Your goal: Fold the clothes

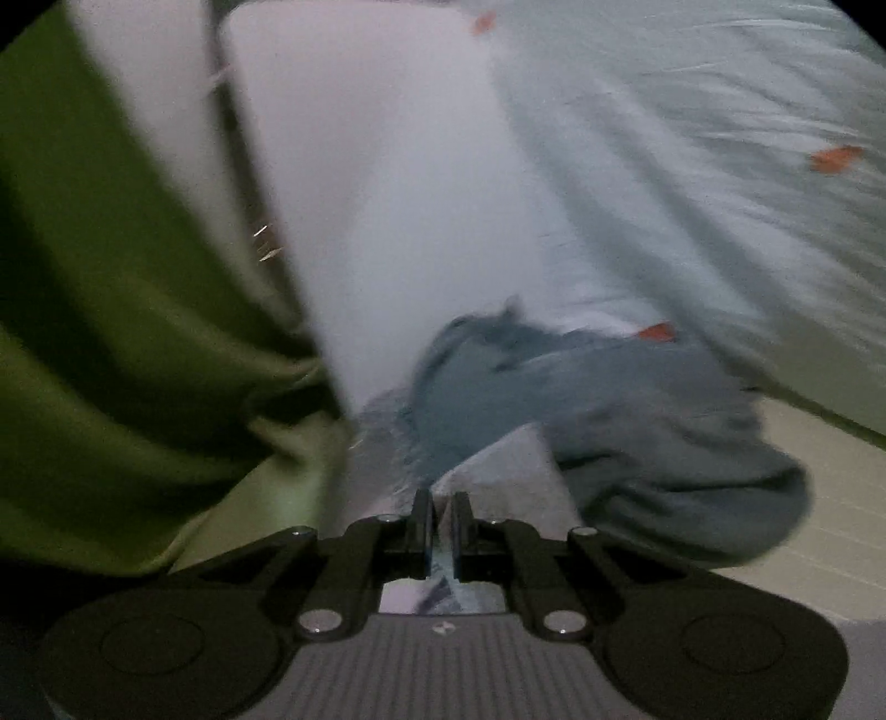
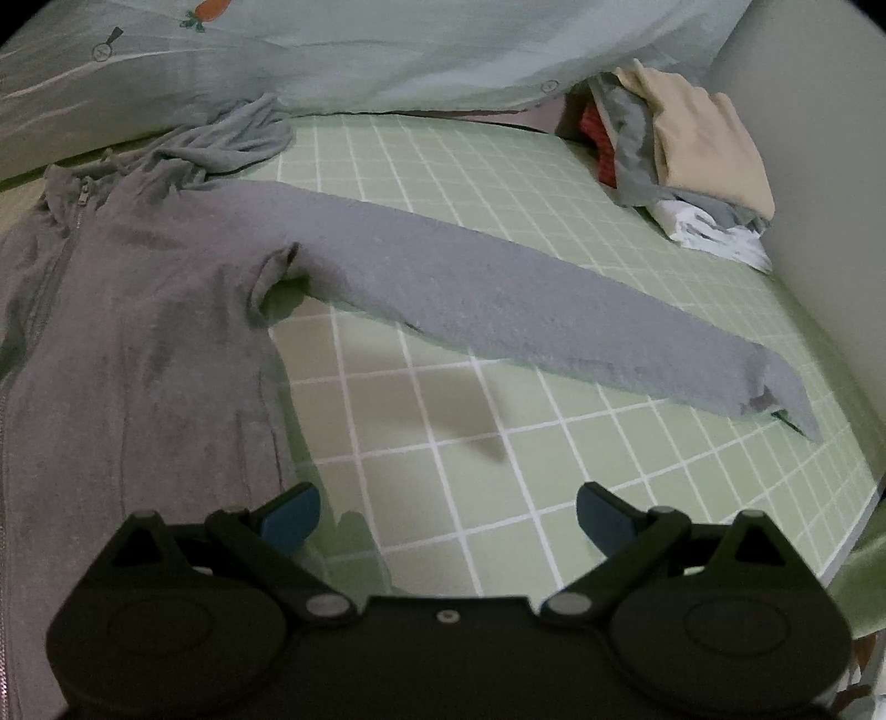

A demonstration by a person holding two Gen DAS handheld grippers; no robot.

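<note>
Grey zip-front hoodie (image 2: pixel 138 310) flat on green checked mat (image 2: pixel 443 443), one sleeve (image 2: pixel 498 299) outstretched.

I see a bed (image 2: pixel 498 421) covered by a pale green sheet with a white grid. A grey zip-up garment (image 2: pixel 138 332) lies flat on it at left, one sleeve (image 2: pixel 526 299) stretched out across the sheet toward the right edge. A pale blue quilt (image 2: pixel 387 50) with carrot prints lies along the far side. A heap of mixed clothes (image 2: pixel 675 160) sits at the far right corner.
</note>
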